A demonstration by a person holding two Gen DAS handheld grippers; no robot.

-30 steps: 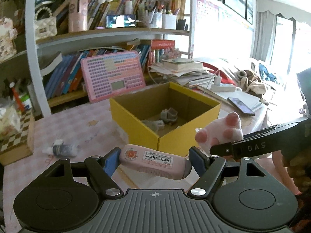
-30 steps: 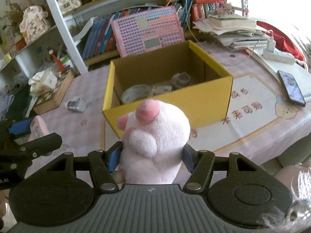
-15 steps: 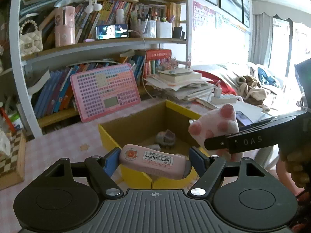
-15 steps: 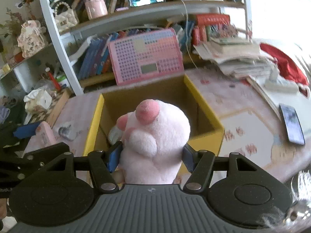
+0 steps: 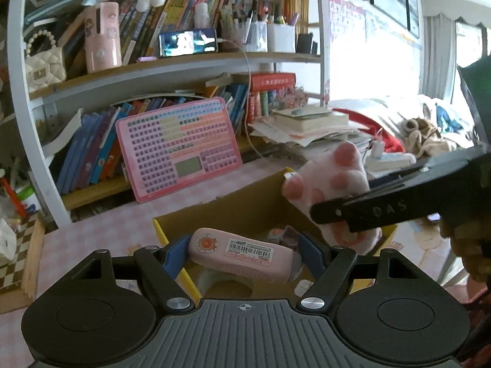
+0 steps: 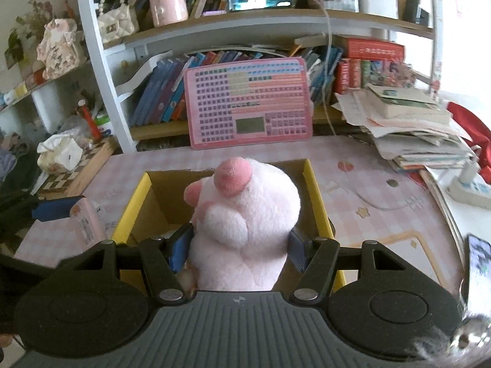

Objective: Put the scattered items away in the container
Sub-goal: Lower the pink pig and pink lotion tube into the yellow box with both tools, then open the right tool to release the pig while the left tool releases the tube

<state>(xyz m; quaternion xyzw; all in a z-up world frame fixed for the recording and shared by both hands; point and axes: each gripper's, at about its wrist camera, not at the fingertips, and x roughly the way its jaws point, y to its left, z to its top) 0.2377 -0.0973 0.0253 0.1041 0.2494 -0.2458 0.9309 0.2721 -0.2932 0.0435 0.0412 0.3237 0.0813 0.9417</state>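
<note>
My left gripper (image 5: 244,253) is shut on a pink case with a barcode label (image 5: 242,254), held over the near left part of the open yellow cardboard box (image 5: 172,239). My right gripper (image 6: 239,250) is shut on a pink plush paw (image 6: 242,224), held above the same box (image 6: 316,202). The paw (image 5: 331,184) and the right gripper's arm also show in the left wrist view, over the box's right side. The pink case (image 6: 86,217) shows at the left in the right wrist view. A tape roll (image 5: 228,283) and small items lie inside the box.
A pink keyboard pad (image 6: 248,104) leans against the bookshelf (image 6: 214,27) behind the box. A checkered box with tissues (image 6: 67,165) stands at the left. Stacked papers (image 6: 411,128), a power strip (image 6: 469,187) and a phone (image 6: 477,260) lie at the right on the pink checked table.
Both grippers have moved forward and up over the box with their items still held. The box now lies directly below both.
</note>
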